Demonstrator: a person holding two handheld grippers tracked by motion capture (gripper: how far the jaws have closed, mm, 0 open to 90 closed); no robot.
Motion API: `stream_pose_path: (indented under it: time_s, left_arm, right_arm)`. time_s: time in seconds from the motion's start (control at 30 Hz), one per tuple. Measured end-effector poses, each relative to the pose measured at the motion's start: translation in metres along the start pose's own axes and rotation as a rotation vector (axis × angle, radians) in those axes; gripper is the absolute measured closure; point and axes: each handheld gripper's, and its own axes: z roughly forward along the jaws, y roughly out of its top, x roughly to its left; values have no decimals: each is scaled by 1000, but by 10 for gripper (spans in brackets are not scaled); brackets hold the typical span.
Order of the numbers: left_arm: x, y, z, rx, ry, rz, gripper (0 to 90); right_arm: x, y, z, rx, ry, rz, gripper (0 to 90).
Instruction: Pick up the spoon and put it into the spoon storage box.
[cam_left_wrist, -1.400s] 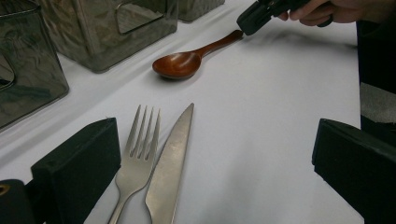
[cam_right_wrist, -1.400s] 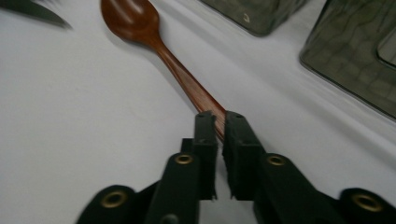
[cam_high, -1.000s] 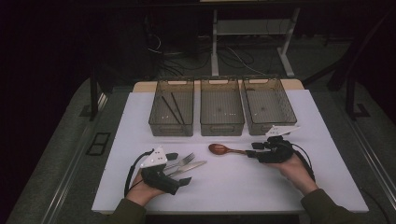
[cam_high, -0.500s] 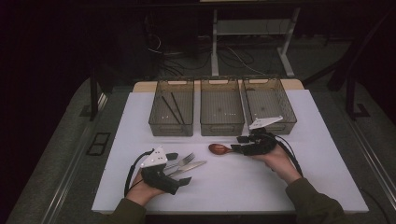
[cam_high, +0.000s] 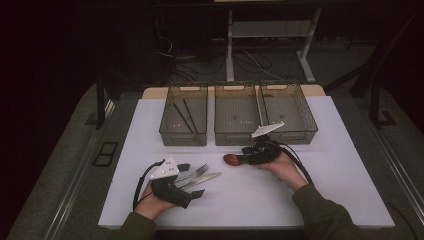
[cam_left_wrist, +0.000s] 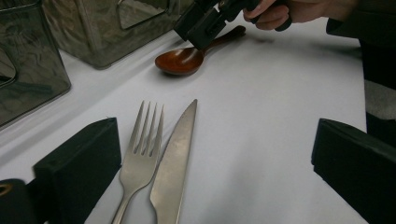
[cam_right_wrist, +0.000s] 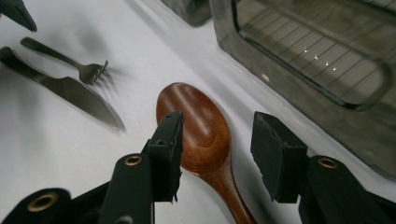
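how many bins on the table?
3, in a row at the table's far side: left bin holding two dark sticks, middle bin, right bin. None looks hidden.

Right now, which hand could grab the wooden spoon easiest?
The right. The right gripper already has its open fingers on either side of the wooden spoon. The left gripper sits by the fork and knife, farther from it.

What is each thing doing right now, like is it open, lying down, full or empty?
Left gripper: open, jaws either side of fork and knife.
Right gripper: open, jaws astride the spoon.
Wooden spoon: lying flat on table.
Fork: lying flat.
Knife: lying flat beside fork.
Left bin: holds dark sticks.
Middle bin: empty.
Right bin: empty.
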Motion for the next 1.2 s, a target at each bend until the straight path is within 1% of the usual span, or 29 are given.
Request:
stream_pose_path:
  time_s: [0.17,0.23,0.33,0.37,0.47,0.57,0.7,0.93,1.1,1.2]
  left_arm:
    - [2,0,-1,-19,-1,3,25]
    - [2,0,0,-17,1,1,25]
    - [4,0,0,-14,6,9,24]
    - [4,0,0,-14,6,8,23]
    - [4,-1,0,-13,8,6,20]
    - [4,-1,0,-16,12,5,17]
    - [3,-1,0,-13,11,8,12]
    - [3,-1,0,-8,26,9,0]
    - [3,-2,1,9,32,5,0]
    - [3,-2,2,11,30,-3,0]
  right_arm:
    - [2,-1,6,22,-4,-11,548]
    - [3,-2,7,30,-6,-17,554]
    - [4,-3,9,45,-11,-38,561]
    - [4,-4,10,53,-17,-52,562]
    - [7,-4,11,57,-22,-64,574]
    - [8,-5,11,60,-30,-87,584]
    - [11,-6,11,69,-20,-114,621]
    - [18,-7,11,84,-18,-153,681]
    - [19,-8,11,84,-34,-168,770]
    - [18,-9,10,82,-34,-163,796]
